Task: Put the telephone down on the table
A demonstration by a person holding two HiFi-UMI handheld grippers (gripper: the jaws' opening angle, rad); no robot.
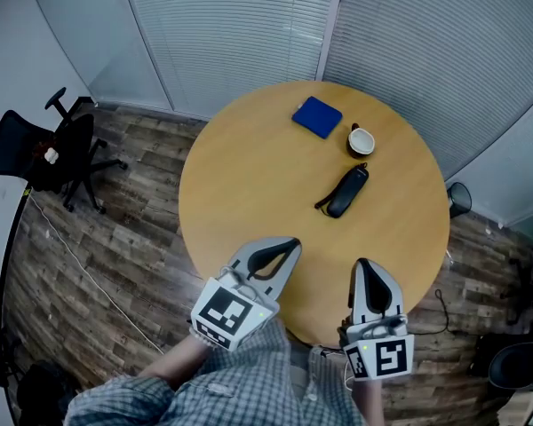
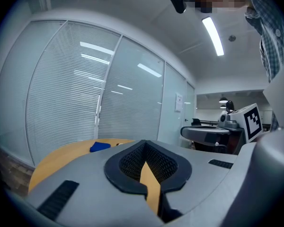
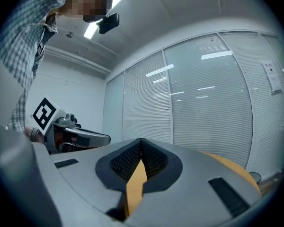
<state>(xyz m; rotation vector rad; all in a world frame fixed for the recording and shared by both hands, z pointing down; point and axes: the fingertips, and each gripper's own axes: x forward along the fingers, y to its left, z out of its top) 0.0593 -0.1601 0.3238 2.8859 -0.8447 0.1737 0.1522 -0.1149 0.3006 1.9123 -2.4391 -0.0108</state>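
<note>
The telephone (image 1: 346, 191), a black handset with a short cord, lies flat on the round wooden table (image 1: 249, 193), right of the middle. My left gripper (image 1: 289, 245) hovers over the table's near edge, shut and holding nothing. My right gripper (image 1: 364, 264) is beside it, also shut and holding nothing. Both are well short of the telephone. In the left gripper view the left gripper (image 2: 144, 143) has its tips together, with only tabletop showing through the gap lower down. In the right gripper view the right gripper (image 3: 141, 141) looks the same. The telephone is in neither gripper view.
A blue notebook (image 1: 317, 116) and a white cup (image 1: 361, 139) lie at the table's far side; the notebook (image 2: 100, 146) also shows in the left gripper view. A black office chair (image 1: 44, 153) stands at the left. Glass walls with blinds (image 1: 249, 34) curve behind the table.
</note>
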